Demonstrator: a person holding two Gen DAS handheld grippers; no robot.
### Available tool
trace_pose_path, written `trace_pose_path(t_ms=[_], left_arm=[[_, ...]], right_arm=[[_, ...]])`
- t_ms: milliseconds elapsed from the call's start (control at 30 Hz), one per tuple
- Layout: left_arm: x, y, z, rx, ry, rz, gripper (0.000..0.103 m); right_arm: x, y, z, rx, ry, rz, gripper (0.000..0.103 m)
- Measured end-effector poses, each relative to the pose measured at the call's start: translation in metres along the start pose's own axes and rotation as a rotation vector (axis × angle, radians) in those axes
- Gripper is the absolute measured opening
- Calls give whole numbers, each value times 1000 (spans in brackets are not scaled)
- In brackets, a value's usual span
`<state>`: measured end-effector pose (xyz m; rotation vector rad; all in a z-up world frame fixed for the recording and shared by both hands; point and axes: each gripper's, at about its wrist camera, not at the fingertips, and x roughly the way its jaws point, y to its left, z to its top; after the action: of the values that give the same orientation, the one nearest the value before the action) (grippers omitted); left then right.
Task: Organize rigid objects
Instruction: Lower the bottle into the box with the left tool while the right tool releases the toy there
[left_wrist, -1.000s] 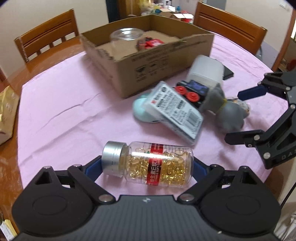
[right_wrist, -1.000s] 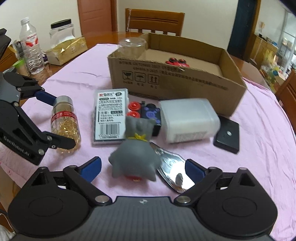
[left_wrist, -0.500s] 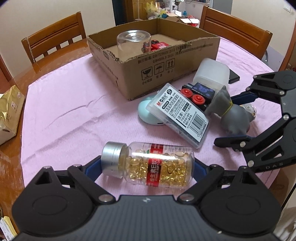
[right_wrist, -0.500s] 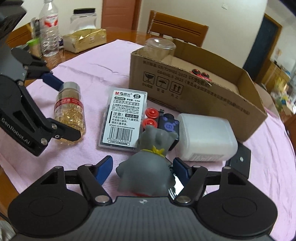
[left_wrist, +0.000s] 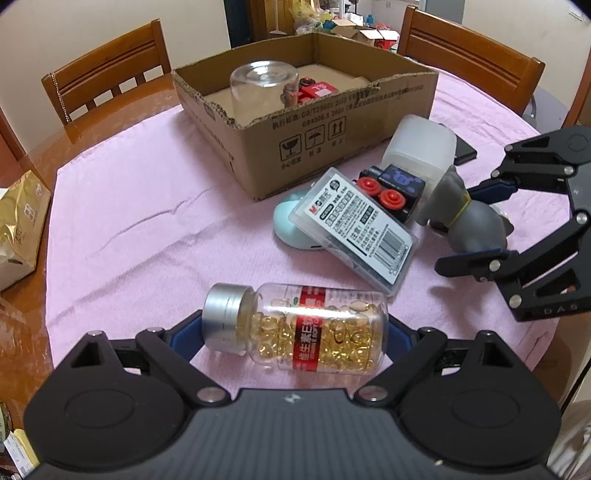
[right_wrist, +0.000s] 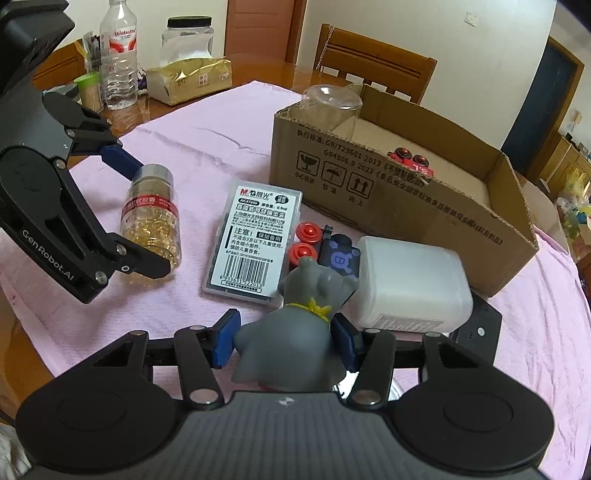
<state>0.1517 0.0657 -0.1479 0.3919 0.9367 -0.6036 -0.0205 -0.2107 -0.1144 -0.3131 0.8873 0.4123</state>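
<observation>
Left wrist view is showing the capsule bottle (left_wrist: 306, 328) lying on its side on the pink cloth (left_wrist: 147, 221) of the worktop, its long axis running across the picture, silver cap to the left and base to the right. It is sitting right between the two blue pads of the left gripper (left_wrist: 295, 332), cap end beside one pad and base beside the other. The jaws are standing wide, spanning the bottle's whole length; whether the pads are pressing on it I cannot tell.

Right wrist view is showing the grey toy figure (right_wrist: 295, 332) sitting upright between the fingers of the right gripper (right_wrist: 286, 341), its head pointing away from the camera toward the cardboard box (right_wrist: 388, 199) and a yellow band around its neck. The blue pads are closing in against both flanks of the figure, so this gripper is clamping it at its narrowest spread.

Just beyond the figure, a black block with red knobs (right_wrist: 325, 251) is lying against a white plastic container (right_wrist: 410, 284), and a flat clear case with a barcode label (right_wrist: 255, 240) is lying to their left, its long axis pointing toward the box. In the left wrist view this case is resting partly on a pale blue disc (left_wrist: 291, 225). Inside the box an upturned clear jar (left_wrist: 262, 88) is standing near a red item (left_wrist: 314, 90).
</observation>
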Motion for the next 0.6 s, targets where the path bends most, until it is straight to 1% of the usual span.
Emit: trace_pose_path(t_ms=[167,300,467,600], left_arm=[[-11,-1,8,8,2,-1,93],[-25,-2,21,21,-3,-8,93],[-45,-7,47,57,-13,5,93],[-57,-6,77,57,-34,4,93]], right_arm=[[-10,-9,3,-2,-7,11,59],[-18,-20,10,7,-15,11,59],[-29,-42,23,32,-28,12,59],[-40,-63,40,52,-53,3,59]])
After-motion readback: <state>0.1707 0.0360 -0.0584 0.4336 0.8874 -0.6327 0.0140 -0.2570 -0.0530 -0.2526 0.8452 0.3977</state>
